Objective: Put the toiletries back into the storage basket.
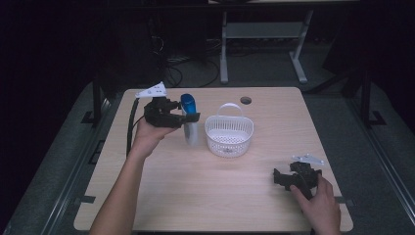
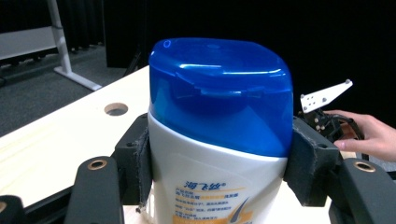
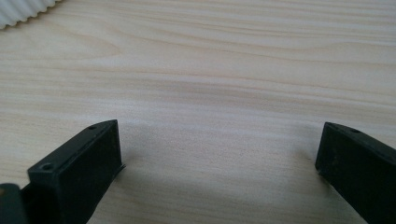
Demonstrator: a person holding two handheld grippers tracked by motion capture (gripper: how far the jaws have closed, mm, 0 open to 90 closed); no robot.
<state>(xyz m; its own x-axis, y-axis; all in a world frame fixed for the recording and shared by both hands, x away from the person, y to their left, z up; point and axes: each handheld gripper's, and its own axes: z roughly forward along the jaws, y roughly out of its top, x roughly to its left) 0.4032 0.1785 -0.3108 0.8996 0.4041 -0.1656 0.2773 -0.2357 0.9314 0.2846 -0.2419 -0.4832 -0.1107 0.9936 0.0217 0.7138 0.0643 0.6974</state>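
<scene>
Left of centre in the high view, the left tongs [image 1: 188, 117] clamp a blue-capped shampoo bottle [image 1: 189, 120] just beside the white basket [image 1: 229, 134]. Lower right, the right tongs [image 1: 280, 177] sit wide open on the worktop [image 1: 205, 196].

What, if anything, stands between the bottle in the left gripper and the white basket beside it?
Nothing visible does. The left gripper is shut on the bottle, just left of the white basket, with a narrow strip of bare table between them. The basket's handle arches over its far side.
</scene>
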